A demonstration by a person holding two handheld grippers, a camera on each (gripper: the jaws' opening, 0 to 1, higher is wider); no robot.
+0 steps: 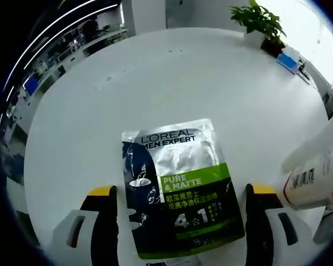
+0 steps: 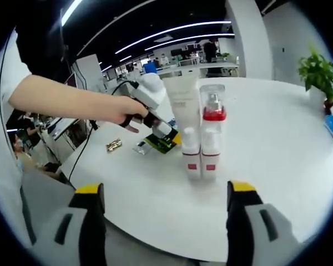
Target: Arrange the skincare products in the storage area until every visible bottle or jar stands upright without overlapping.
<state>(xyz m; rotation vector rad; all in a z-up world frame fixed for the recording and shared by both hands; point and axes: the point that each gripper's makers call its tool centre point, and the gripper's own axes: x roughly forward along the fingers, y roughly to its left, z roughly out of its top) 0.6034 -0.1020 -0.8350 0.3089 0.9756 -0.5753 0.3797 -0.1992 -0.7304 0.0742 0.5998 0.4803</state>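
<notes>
A silver, dark blue and green L'Oreal Men Expert sachet (image 1: 177, 188) lies flat on the white table (image 1: 155, 83). My left gripper (image 1: 182, 193) is open, one jaw on each side of the sachet and well apart from it. At that view's right edge lean white tubes (image 1: 316, 166). In the right gripper view a white tube (image 2: 184, 111) stands upright on its cap, touching a boxed bottle with a red cap (image 2: 212, 127). My right gripper (image 2: 165, 188) is open and holds nothing, short of the pair. A hand holds the left gripper (image 2: 165, 134) over the sachet (image 2: 161, 144).
A potted plant (image 1: 261, 19) and a blue item (image 1: 291, 58) sit at the table's far edge; the plant (image 2: 319, 72) also shows on the right. A small gold wrapper (image 2: 114, 145) lies left of the sachet. Office desks stand beyond.
</notes>
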